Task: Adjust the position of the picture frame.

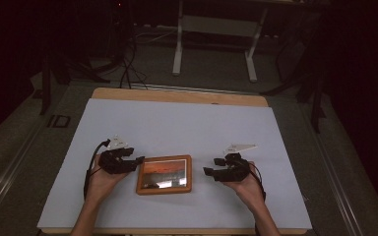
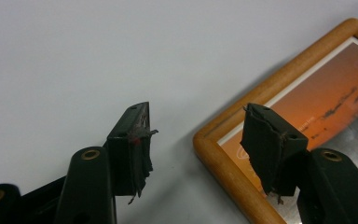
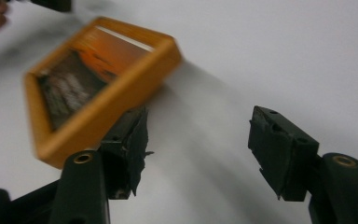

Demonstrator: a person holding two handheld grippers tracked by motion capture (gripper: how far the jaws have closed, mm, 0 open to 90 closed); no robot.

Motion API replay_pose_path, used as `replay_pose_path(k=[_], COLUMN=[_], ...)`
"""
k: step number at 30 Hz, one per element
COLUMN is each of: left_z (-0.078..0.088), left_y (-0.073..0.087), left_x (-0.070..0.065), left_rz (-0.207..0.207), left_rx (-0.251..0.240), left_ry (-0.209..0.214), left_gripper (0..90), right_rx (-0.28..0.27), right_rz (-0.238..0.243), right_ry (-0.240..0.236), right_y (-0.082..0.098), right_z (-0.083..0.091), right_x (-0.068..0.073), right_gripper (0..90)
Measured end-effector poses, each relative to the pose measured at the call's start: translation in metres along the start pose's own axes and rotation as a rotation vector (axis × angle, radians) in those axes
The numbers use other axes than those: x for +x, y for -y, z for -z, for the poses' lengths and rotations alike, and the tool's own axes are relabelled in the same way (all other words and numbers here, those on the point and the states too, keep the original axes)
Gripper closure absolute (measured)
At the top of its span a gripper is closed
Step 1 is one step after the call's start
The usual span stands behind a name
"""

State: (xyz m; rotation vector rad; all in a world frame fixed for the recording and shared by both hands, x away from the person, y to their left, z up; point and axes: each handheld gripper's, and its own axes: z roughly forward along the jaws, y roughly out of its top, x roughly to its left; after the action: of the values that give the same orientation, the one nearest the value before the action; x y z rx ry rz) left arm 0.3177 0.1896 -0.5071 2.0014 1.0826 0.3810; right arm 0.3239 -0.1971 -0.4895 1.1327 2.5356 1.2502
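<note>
While picture frame [image 1: 164, 174] lies flat on white sheet [image 1: 177, 123], left gripper [image 1: 137, 161] just beside its left edge, right gripper [image 1: 207, 171] near right edge, both palm-up hands level, jaws apart, holding nothing.

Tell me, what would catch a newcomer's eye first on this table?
A wooden picture frame with an orange sunset photo lies flat near the front edge of the white table cover. A hand holds black tongs on either side of it: the left tongs open at its left corner, the right tongs open and apart from it.
</note>
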Motion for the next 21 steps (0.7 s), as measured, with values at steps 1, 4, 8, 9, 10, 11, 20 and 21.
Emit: replay_pose_path(k=[1,4,8,9,10,11,20,21], left_z=[0.0,-0.001,-0.004,-0.005,-0.005,-0.006,-0.009,-0.009], left_y=[0.0,0.0,-0.002,-0.002,-0.002,-0.003,-0.007,-0.007], left_x=[0.0,-0.002,-0.005,-0.006,-0.007,-0.008,-0.013,-0.013], left_rz=[-0.002,-0.009,-0.025,-0.033,-0.036,-0.042,-0.071,-0.072], left_rx=[0.003,0.007,0.018,0.02,0.02,0.02,0.02,0.022], left_ry=[0.005,0.011,0.022,0.026,0.03,0.033,0.076,0.077], left_gripper=[41.9,41.2,40.2,39.9,39.6,39.7,42.9,42.9], right_rx=[-0.003,0.002,0.023,0.029,0.033,0.033,0.063,0.068], right_rz=[0.001,0.011,0.025,0.028,0.03,0.029,-0.021,-0.025], right_ry=[-0.019,-0.051,-0.088,-0.089,-0.093,-0.096,-0.141,-0.144], right_y=[-0.003,-0.006,-0.009,-0.01,-0.011,-0.012,-0.01,-0.009], right_z=[0.0,-0.003,-0.011,-0.013,-0.015,-0.016,-0.037,-0.04], right_x=[0.004,0.013,0.027,0.03,0.033,0.034,0.04,0.04], right_gripper=[35.6,34.1,31.6,30.8,30.5,30.3,27.4,26.9])
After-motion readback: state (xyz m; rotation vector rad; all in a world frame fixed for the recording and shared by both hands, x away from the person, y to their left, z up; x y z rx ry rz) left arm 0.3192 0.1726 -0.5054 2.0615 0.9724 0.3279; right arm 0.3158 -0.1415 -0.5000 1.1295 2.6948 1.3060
